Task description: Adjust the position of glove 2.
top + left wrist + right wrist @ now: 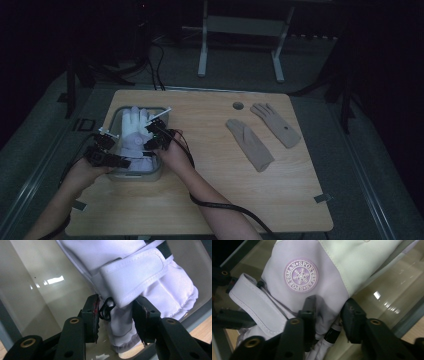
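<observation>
A white and lilac ski glove (pixel 134 131) lies in a clear plastic bin (pixel 145 176) at the table's left. My left gripper (pixel 109 139) reaches in from the left, and in the left gripper view it (pixel 115 315) is shut on the glove's cuff (pixel 120 325), just under the white strap (pixel 135 275). My right gripper (pixel 151 137) comes in from the bin's right side. In the right gripper view it (pixel 328 317) pinches the lilac cuff fabric (pixel 324 300) below a round snowflake badge (pixel 301 275).
Two beige knit gloves (pixel 249 144) (pixel 276 124) lie flat on the right half of the wooden table (pixel 210 200). A round cable hole (pixel 238 105) sits near the far edge. Cables trail from both grippers over the front of the table.
</observation>
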`<state>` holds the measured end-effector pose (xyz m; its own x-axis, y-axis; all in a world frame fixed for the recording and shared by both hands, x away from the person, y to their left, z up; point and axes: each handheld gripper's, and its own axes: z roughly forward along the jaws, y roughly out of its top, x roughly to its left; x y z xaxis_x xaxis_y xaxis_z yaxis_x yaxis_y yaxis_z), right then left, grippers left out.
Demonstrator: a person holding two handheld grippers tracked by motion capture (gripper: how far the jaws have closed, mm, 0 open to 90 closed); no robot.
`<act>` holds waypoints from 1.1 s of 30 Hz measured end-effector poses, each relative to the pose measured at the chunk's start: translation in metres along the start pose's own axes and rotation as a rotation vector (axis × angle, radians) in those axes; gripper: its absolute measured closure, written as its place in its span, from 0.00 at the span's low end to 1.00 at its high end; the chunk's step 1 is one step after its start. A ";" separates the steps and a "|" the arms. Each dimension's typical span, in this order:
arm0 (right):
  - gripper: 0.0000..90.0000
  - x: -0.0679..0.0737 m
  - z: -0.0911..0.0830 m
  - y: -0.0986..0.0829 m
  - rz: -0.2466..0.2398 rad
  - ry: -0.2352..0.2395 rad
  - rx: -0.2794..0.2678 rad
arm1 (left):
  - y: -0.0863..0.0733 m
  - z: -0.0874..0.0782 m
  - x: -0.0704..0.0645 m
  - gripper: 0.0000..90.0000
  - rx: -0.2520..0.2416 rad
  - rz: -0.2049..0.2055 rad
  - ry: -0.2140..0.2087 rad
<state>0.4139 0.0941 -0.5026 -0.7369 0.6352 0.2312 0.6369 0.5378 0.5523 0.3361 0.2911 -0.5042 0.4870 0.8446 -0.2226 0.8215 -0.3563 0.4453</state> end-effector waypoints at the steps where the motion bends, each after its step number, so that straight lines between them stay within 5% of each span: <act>1: 0.64 0.000 -0.001 0.000 -0.002 -0.001 -0.004 | -0.001 -0.001 0.000 0.64 -0.009 -0.005 -0.001; 5: 0.52 -0.005 -0.012 0.002 0.013 0.017 -0.037 | -0.004 -0.003 -0.001 0.61 -0.038 -0.017 -0.014; 14: 0.32 -0.011 -0.036 0.004 -0.006 0.041 -0.086 | -0.003 -0.023 -0.010 0.56 -0.113 -0.022 0.071; 19: 0.24 -0.018 -0.046 0.000 -0.006 0.084 -0.087 | 0.001 -0.032 -0.022 0.58 -0.158 -0.004 0.047; 33: 0.23 -0.037 -0.081 -0.015 -0.061 0.042 -0.116 | 0.025 -0.027 -0.070 0.61 -0.245 0.105 -0.083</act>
<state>0.4132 0.0175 -0.4545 -0.7840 0.5780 0.2266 0.5618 0.5053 0.6550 0.3149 0.2337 -0.4541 0.5962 0.7692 -0.2297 0.6740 -0.3242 0.6639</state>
